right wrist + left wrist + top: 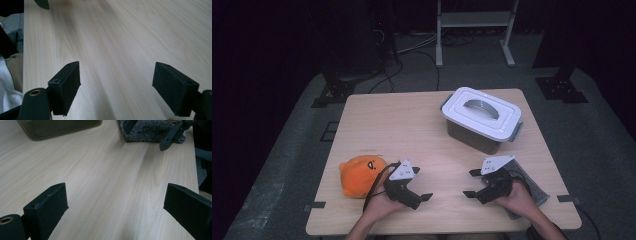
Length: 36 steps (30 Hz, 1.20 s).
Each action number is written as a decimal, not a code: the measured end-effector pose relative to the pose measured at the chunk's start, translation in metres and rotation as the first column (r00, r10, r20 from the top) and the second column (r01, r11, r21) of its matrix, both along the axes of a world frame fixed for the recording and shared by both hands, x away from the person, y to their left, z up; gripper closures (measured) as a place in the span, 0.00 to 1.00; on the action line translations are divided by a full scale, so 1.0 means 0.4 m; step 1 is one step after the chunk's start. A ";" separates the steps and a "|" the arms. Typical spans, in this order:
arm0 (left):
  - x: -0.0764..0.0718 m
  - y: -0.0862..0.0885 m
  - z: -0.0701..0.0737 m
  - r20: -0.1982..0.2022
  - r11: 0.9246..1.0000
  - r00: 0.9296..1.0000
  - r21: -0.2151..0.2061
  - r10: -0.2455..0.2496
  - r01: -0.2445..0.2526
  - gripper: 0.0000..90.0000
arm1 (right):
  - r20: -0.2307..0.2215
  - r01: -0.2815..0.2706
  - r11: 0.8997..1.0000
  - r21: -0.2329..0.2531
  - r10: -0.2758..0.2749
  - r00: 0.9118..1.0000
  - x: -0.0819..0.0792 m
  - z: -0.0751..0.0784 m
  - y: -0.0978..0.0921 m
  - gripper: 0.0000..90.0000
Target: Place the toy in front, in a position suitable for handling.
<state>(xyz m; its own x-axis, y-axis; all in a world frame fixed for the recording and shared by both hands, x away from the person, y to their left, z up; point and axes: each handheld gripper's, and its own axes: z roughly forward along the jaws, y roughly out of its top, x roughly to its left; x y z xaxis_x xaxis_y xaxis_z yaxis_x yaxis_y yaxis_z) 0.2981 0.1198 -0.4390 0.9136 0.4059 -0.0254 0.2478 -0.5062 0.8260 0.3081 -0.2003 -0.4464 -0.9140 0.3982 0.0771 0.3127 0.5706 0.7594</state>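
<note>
Pale matt wood table [412,130]; fuzzy orange plush [359,175]; rough grey cloth [152,131]

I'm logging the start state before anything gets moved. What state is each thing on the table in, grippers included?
left gripper: open, empty, jaws wide over bare wood.
right gripper: open, empty, held above the grey cloth's edge.
storage box: lid on, handle folded flat; whether the side latches are locked cannot be told.
orange plush toy: lying on the table, untouched.
grey cloth: lying flat, partly under the right hand.
</note>
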 end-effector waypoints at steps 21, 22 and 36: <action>-0.011 0.112 0.108 0.116 0.990 0.993 -0.133 -0.023 0.039 0.06 | 0.014 0.013 1.000 0.009 -0.013 1.000 -0.016 0.008 -0.016 0.23; -0.013 0.140 0.123 0.137 0.990 0.991 -0.140 -0.004 0.023 0.06 | 0.013 0.012 1.000 0.006 -0.012 1.000 -0.017 0.008 -0.015 0.23; -0.009 0.356 0.144 0.171 0.976 0.966 -0.129 0.195 -0.174 0.06 | 0.017 0.008 1.000 0.010 -0.008 1.000 -0.015 0.008 -0.017 0.23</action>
